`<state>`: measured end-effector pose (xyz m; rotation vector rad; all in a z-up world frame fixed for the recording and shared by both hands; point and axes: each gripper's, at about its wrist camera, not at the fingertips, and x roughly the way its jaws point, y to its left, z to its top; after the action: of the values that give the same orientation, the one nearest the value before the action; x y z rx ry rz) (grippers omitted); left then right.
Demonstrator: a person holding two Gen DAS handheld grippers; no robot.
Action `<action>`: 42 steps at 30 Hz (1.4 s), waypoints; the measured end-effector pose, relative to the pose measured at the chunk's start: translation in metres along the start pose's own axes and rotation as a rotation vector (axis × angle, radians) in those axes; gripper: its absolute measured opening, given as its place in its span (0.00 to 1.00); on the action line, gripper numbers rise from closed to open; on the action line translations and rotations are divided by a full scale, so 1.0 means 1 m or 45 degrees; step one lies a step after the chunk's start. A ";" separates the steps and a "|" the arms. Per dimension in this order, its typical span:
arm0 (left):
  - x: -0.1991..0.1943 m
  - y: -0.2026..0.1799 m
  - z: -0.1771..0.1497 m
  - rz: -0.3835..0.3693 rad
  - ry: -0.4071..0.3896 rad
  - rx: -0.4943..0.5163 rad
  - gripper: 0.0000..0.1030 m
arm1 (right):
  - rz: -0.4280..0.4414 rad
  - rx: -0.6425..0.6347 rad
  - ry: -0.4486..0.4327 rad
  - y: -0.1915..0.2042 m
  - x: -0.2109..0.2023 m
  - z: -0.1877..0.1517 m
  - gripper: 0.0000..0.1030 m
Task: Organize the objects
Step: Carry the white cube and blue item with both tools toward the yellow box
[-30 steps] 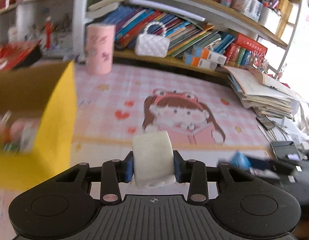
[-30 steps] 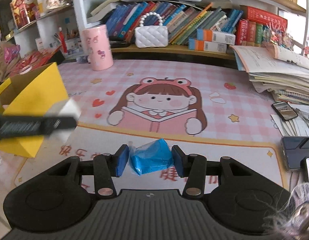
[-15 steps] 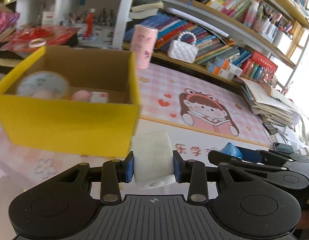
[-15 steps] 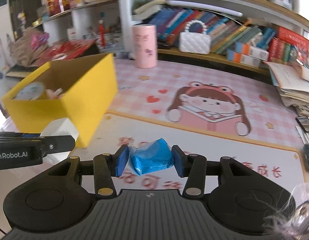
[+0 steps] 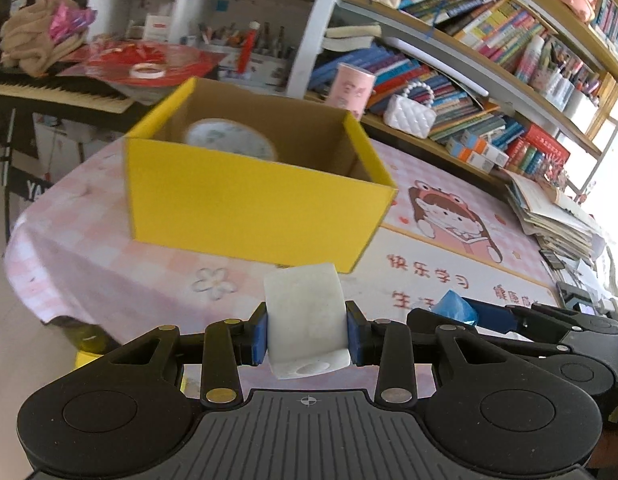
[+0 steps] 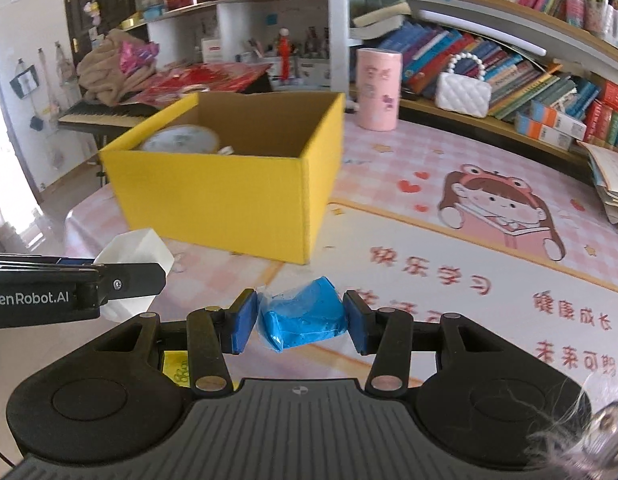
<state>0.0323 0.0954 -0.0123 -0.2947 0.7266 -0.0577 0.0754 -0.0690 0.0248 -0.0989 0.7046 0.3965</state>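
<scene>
white block (image 5: 305, 312), blue packet (image 6: 303, 318), yellow box (image 6: 225, 196)

Two grippers — the left gripper (image 5: 307, 330) clamps one white block (image 5: 305, 316), the right gripper (image 6: 299, 322) one blue packet (image 6: 301, 318). One yellow box (image 6: 229, 196) stands toward the table's (image 6: 429, 280) left edge, with one round patterned disc (image 6: 181, 140) inside. Toward the far edge: one pink cylinder (image 6: 378, 88) and one white quilted handbag (image 6: 463, 94) — books on the shelves too many to count.
</scene>
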 end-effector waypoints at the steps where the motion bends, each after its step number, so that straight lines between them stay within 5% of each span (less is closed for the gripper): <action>1: -0.004 0.006 -0.001 0.003 -0.004 -0.006 0.34 | 0.002 -0.003 0.000 0.005 -0.001 -0.001 0.43; 22: -0.049 0.065 -0.001 -0.004 -0.098 -0.008 0.34 | 0.006 -0.037 -0.050 0.085 -0.011 -0.002 0.43; 42: -0.027 0.059 0.036 -0.005 -0.189 -0.025 0.34 | 0.046 -0.091 -0.081 0.073 0.019 0.036 0.43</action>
<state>0.0332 0.1648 0.0135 -0.3159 0.5798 -0.0322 0.0829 0.0124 0.0431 -0.1409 0.6299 0.4576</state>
